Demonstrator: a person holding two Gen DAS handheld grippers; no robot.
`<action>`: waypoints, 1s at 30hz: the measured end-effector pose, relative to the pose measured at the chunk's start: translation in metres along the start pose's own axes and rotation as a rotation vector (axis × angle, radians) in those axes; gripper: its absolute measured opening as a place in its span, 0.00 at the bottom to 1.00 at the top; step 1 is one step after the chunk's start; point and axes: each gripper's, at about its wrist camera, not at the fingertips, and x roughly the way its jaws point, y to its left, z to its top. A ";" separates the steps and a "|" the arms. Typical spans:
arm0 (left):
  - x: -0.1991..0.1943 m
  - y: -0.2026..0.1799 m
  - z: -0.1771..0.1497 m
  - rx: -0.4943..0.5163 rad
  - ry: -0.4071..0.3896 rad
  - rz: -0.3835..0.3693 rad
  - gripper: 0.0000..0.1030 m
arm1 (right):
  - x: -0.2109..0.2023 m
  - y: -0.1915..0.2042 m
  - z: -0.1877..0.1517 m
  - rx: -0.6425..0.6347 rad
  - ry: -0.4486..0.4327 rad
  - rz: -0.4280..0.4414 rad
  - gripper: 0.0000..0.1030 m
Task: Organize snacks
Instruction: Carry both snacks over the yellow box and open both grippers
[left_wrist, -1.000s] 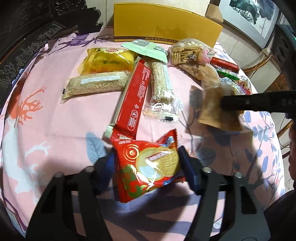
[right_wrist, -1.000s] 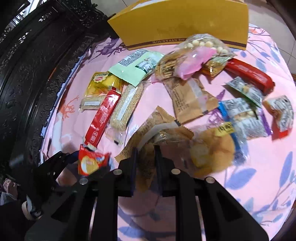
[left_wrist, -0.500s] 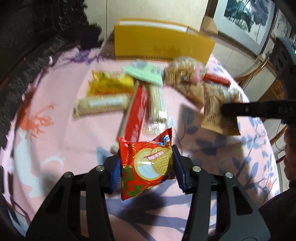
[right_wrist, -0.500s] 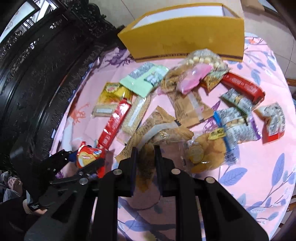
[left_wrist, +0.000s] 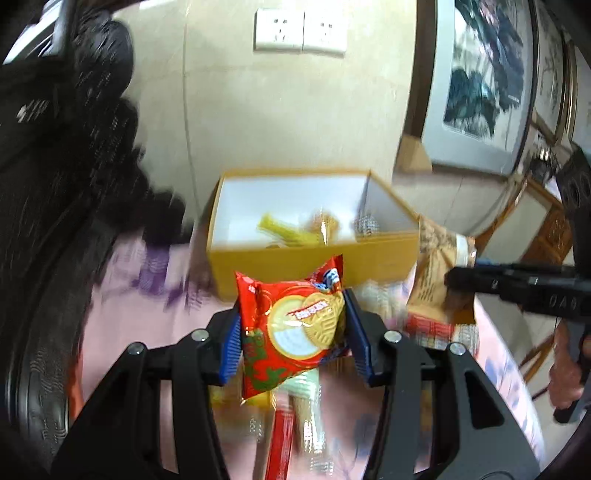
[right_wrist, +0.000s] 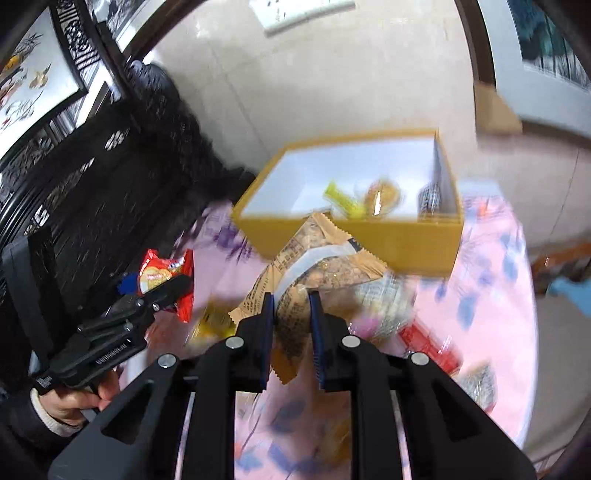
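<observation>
It was a home, likely a sitting or dining room. Framed ink paintings (left_wrist: 476, 74) hung on a cream wall beside a double wall socket (left_wrist: 300, 34). Dark carved wooden furniture (right_wrist: 74, 192) stood at the left. A floral pink cloth (right_wrist: 491, 280) covered the tabletop, which carried loose snack packets (right_wrist: 428, 343) and a yellow box (left_wrist: 314, 236).

White wall sockets (left_wrist: 300, 30), framed painting (left_wrist: 480, 74), dark carved wooden furniture (right_wrist: 85, 192), pink patterned tablecloth (right_wrist: 491, 295).
</observation>
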 end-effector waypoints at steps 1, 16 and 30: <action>0.008 -0.001 0.016 0.001 -0.017 -0.004 0.48 | 0.002 -0.003 0.010 -0.001 -0.016 -0.005 0.19; 0.174 0.007 0.142 -0.019 0.069 0.075 0.70 | 0.097 -0.072 0.137 0.061 -0.039 -0.125 0.22; 0.075 0.029 0.056 -0.152 0.006 0.134 0.92 | 0.046 -0.058 0.026 0.045 0.085 -0.016 0.51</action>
